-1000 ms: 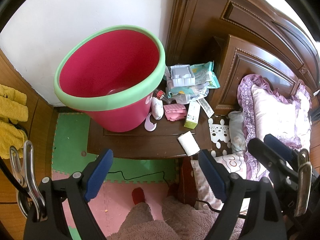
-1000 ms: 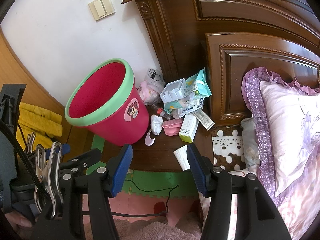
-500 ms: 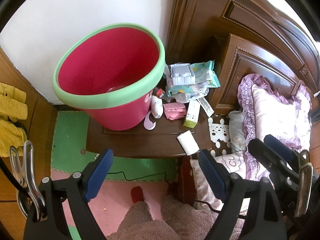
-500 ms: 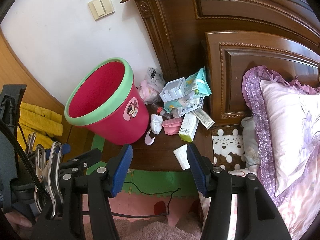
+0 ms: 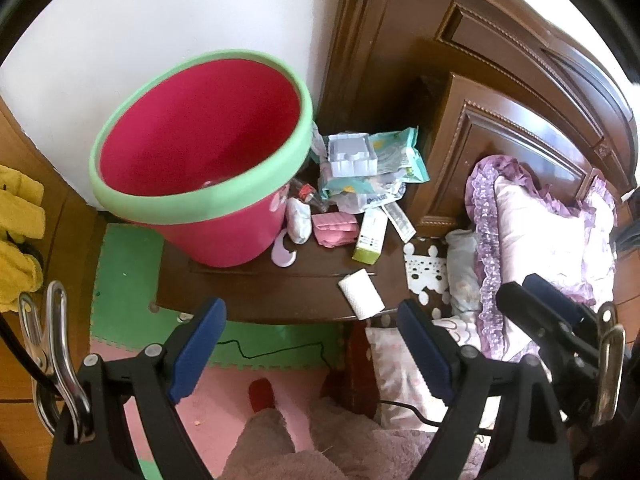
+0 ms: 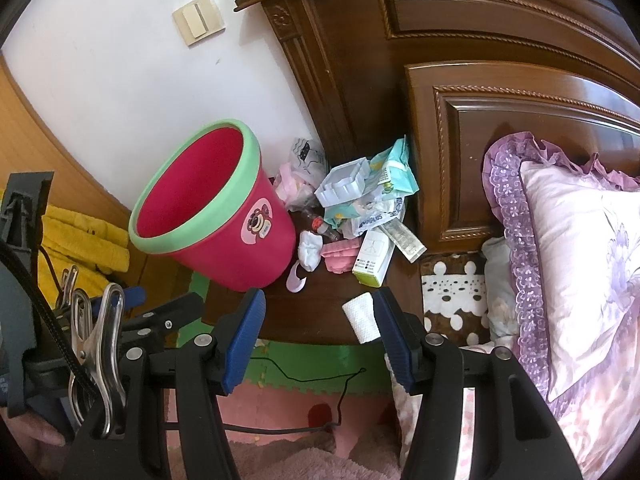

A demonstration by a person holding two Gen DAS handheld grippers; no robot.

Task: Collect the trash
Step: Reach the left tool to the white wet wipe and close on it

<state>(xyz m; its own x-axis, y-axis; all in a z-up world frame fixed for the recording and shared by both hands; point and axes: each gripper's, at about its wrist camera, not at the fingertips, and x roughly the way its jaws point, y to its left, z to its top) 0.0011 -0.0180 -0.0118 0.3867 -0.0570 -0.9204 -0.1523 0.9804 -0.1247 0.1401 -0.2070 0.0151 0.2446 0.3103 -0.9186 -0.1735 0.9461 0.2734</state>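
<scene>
While both claws are hanging apart and empty, left claw (image 5: 308, 344) and right claw (image 6: 320, 334), bin (image 5: 200, 152) is sitting at 10 o'clock on desk (image 5: 256, 296), trash (image 5: 360, 188) at 1 o'clock.

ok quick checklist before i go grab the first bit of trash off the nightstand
1. Left gripper open and holding nothing: ok.
2. Right gripper open and holding nothing: ok.
3. Pink bin upright on the nightstand, mouth unobstructed: ok.
4. Nearest piece, the folded white tissue, lies apart from the pile at the front edge, right by the right gripper's fingertip: ok.
5. Room to close on the green-and-white box: not ok, it touches the pink packet and the pile behind it.
6. Whether the bin already holds anything: cannot tell, its bottom is blurred.
</scene>
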